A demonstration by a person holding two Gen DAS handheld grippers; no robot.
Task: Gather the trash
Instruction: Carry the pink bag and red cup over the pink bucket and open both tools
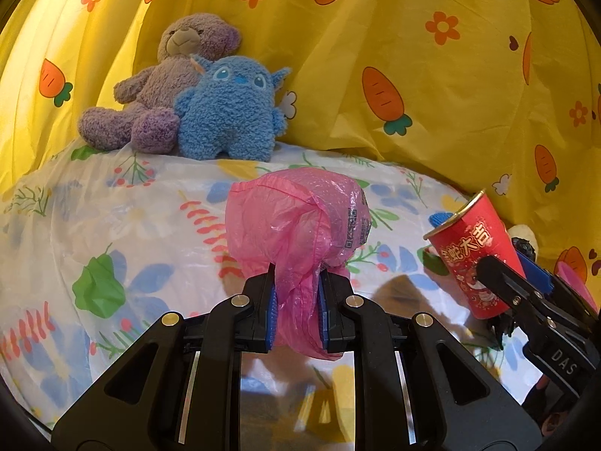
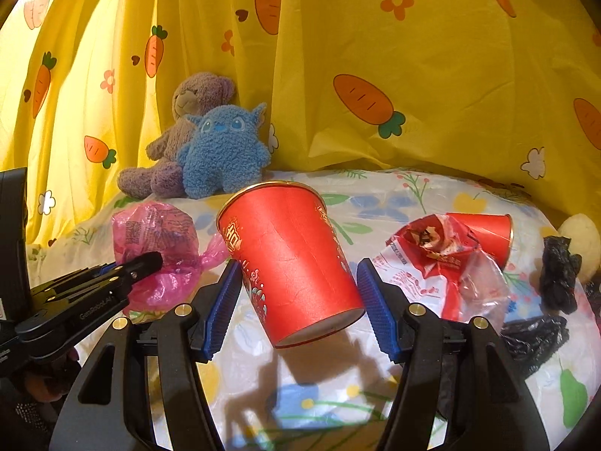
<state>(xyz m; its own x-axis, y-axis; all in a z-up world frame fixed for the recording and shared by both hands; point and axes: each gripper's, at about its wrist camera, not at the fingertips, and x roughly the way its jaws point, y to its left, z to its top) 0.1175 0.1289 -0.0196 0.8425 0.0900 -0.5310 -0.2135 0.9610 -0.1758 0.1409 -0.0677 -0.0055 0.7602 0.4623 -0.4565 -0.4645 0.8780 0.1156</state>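
My left gripper [image 1: 297, 300] is shut on a pink plastic bag [image 1: 296, 221] and holds it above the floral table cover; the bag also shows in the right wrist view [image 2: 157, 248]. My right gripper [image 2: 296, 297] is shut on a red paper cup [image 2: 289, 259], tilted, rim up and away, lifted off the table; the cup also shows in the left wrist view [image 1: 477, 255]. A crumpled red and white wrapper [image 2: 435, 259], a second red cup [image 2: 488, 233] on its side, and black plastic scraps [image 2: 557, 274] lie to the right.
A purple teddy bear [image 1: 165, 82] and a blue plush toy [image 1: 229, 109] sit at the back of the table against a yellow carrot-print curtain [image 1: 413, 56]. A pale round object [image 2: 582, 240] lies at the far right edge.
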